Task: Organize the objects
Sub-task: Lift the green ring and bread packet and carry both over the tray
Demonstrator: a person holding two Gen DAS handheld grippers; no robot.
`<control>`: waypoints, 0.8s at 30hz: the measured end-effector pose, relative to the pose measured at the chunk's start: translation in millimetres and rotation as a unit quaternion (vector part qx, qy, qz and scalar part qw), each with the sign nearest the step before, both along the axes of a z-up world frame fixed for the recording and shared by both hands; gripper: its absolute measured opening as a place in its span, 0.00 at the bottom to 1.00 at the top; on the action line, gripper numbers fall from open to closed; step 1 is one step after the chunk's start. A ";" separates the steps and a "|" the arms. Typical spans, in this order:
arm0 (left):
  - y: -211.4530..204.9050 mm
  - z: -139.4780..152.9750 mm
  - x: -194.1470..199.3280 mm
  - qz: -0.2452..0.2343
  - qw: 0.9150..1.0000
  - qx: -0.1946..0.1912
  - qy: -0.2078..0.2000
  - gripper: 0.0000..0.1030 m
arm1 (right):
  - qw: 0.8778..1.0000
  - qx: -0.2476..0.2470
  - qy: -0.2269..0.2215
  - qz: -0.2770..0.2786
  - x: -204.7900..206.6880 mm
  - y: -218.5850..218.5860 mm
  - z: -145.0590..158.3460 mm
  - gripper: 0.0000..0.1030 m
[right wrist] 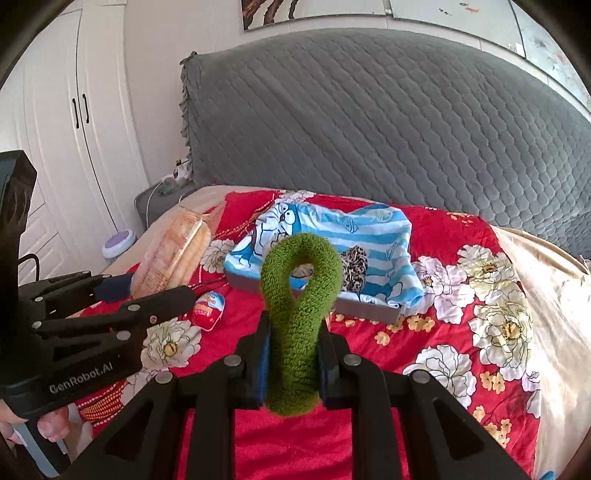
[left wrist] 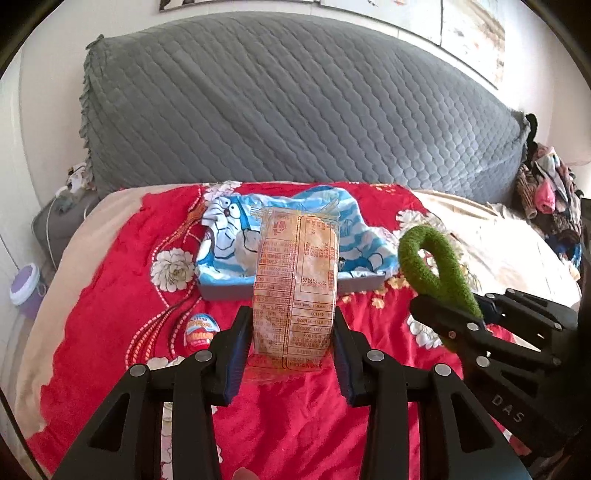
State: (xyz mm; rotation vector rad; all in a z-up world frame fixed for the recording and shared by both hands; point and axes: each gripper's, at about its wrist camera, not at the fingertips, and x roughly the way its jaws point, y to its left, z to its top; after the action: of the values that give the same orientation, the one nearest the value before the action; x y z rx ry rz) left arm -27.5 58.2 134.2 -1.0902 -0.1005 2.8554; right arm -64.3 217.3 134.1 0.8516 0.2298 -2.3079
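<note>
Brightness: both views well lit, daylight look, colours strong on the red bedspread (left wrist: 295,424).
Light source: comes from the right of the frame; the beige sheet (right wrist: 554,332) there is washed out.
Glare: pale wash across the wall art (left wrist: 472,33) at upper right.
Shadows: soft, faint under the grey tray (right wrist: 369,310).
Distortion: heavy fisheye bend, the headboard (left wrist: 295,103) bulges; dark corners all round.
Focus: centre crisp, print on the snack pack (left wrist: 295,295) only partly readable; edges softer.

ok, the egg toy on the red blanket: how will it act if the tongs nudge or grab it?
The egg toy looks rounded and glossy, so a nudge would probably roll it, though the soft blanket may damp that. The smooth shell could slip from a shallow pinch. It seems small, likely light.
</note>
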 end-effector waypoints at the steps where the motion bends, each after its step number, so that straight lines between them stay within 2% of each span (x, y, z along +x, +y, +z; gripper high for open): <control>1: -0.6 0.7 -1.2 0.003 1.000 -0.002 -0.001 0.41 | 1.000 -0.002 0.002 0.001 1.0 -0.1 1.8 0.20; 11: -7.1 0.8 -9.9 0.012 1.000 0.011 -0.001 0.41 | 1.000 -0.019 0.025 0.000 2.8 -3.1 19.3 0.20; 24: -4.9 -2.3 -32.9 0.010 1.000 0.005 -0.001 0.41 | 0.999 -0.024 0.035 -0.011 -12.9 -10.4 24.7 0.20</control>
State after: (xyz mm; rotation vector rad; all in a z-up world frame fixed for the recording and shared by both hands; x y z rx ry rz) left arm -60.4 53.3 131.9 -1.0960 -0.1279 2.8684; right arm -77.3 206.9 158.7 0.7540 0.1954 -2.3562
